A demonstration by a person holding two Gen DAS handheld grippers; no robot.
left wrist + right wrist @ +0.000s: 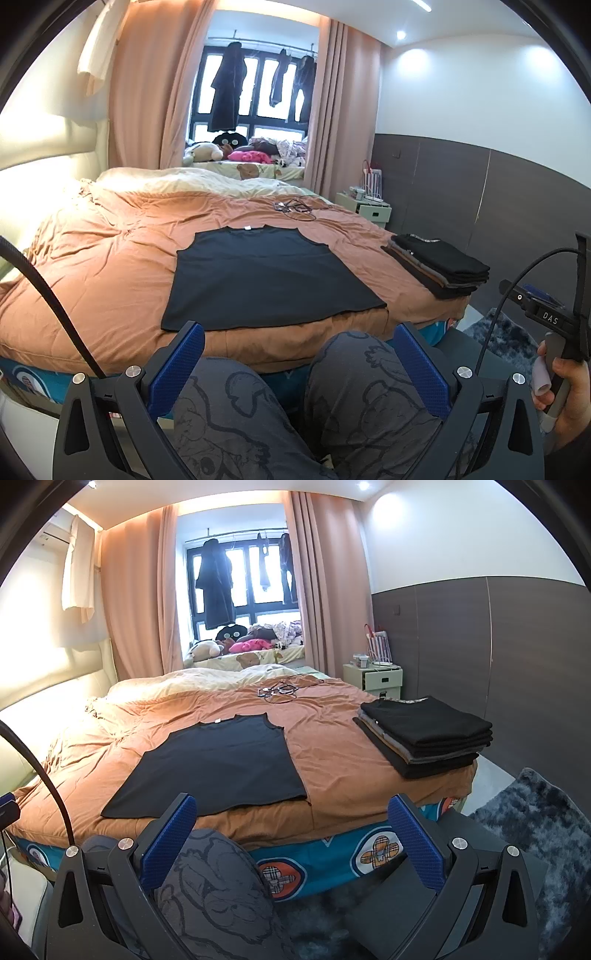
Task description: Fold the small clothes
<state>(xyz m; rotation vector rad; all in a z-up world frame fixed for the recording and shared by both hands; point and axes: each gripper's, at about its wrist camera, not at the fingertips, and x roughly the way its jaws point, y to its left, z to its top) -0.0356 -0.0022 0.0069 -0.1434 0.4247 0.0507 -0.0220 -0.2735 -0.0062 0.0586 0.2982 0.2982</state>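
Bedroom scene w/ a bed (92, 266) covered by a rumpled rust-orange duvet. A dark sleeveless top (266, 277) lies spread flat near the bed's foot edge, roughly mid-width, neckline toward the headboard end, hem just short of the foot edge. At the bed's right foot corner sits a stack of folded dark clothes (443, 264), well apart from the top. A tangle of cables (295, 210) rests farther up the duvet, toward the right side.

Left gripper (299, 365) hangs below the foot edge, over the person's knees in grey cartoon-print trousers (351, 398); jaws wide open, blue pads (177, 369) holding nothing. Right gripper (291, 840) likewise low at the foot edge, jaws spread wide, empty, aimed between the top and the stack. In the left wrist view, the person's right hand (565, 391) grips its handle.

A small white bedside cabinet (380, 679) stands past the bed's right side, and a grey shaggy rug (535, 823) lies on the floor by the right foot corner.
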